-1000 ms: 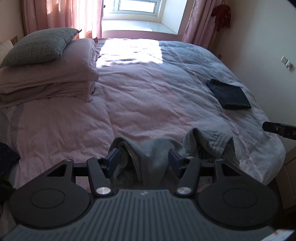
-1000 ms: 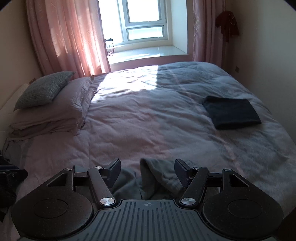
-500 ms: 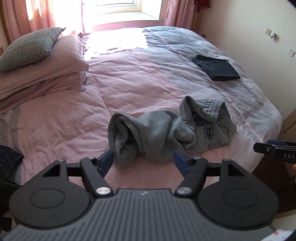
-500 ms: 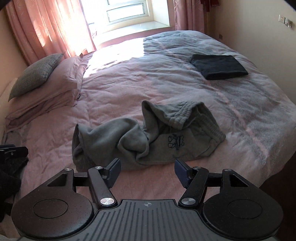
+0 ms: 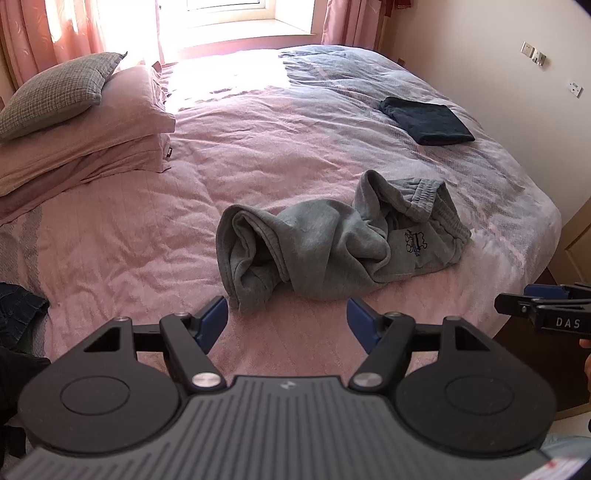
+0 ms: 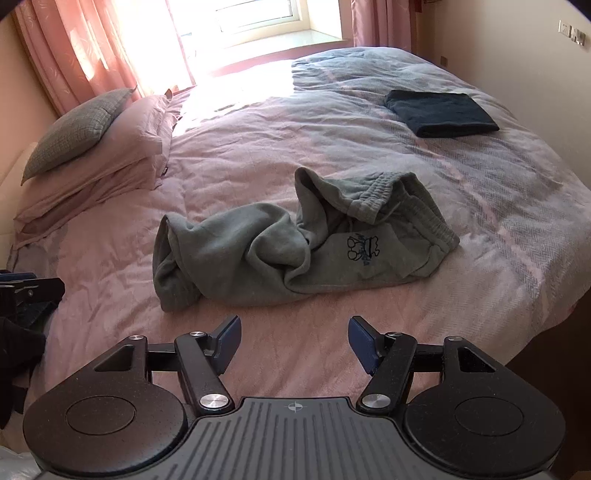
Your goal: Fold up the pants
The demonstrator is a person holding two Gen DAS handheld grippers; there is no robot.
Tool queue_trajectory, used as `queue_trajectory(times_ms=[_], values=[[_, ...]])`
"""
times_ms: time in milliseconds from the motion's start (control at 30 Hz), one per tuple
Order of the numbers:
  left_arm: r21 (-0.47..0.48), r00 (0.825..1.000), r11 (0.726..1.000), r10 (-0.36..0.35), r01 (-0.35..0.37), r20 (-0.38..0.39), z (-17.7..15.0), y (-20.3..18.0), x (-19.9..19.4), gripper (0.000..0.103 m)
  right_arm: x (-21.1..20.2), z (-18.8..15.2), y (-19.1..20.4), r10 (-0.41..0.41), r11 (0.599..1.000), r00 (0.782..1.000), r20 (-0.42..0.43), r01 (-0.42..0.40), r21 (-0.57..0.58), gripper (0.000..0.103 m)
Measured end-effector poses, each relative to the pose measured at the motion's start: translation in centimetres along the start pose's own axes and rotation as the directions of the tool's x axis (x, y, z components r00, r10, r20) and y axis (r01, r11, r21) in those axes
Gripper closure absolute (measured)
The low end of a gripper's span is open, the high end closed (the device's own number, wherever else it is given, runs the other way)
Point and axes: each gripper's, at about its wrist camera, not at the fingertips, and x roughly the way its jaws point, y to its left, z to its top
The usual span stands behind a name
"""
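Fingers (image 5: 212, 321) of our left gripper (image 5: 288, 319), black with blue pads, stand spread wide with nothing between them, hovering over the near edge of the pink quilted bedspread (image 5: 129, 236). Our right gripper (image 6: 294, 339) matches it: its jaws gape apart and empty, also above the near edge of that bedspread. In the left wrist view the right gripper's tip shows at the right edge, off the bedspread's near corner.

Just beyond both grippers, well clear of their fingers, the crumpled grey fleece sweatpants (image 6: 258, 254) lie in a heap on the bedspread. One leg opening bunches up at the heap's left end, and the ribbed elastic waistband stands folded over at its right end, with a small dark printed emblem (image 6: 360, 249) on the cloth below it.

Farther across the bedspread, toward its right side, we see a neatly folded dark navy garment (image 6: 441, 112), well apart from the sweatpants. At the bedspread's left side a stack of pink pillows (image 6: 110, 158) carries a grey checked cushion (image 6: 79, 129) on top. Beyond the bedspread hang pink curtains (image 6: 85, 51) beside a bright window (image 6: 255, 18).
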Motion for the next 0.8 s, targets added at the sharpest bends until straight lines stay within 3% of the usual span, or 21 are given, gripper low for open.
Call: queue_trajectory(times_ms=[233,433,800], values=[[-0.062,0.998,0.996,0.061,-0.061,-0.005,1.2,-3.3,1.6,0.035,2.1,2.2,-3.6,0.055,0.995,0.998,-0.038,-0.058,-0.080,0.042],[-0.137,0.992,0.983,0.122,-0.125,-0.034,2.8,-8.5,3.8,0.035,3.9,5.4,-9.3,0.108,0.983,0.990,-0.090,-0.120,-0.140,0.042],[-0.285,0.975,0.933,0.201,-0.219,-0.092,3.5,-15.7,6.7,0.035,7.4,8.9,-17.9,0.152,0.951,0.969,-0.196,-0.197,-0.236,0.042]])
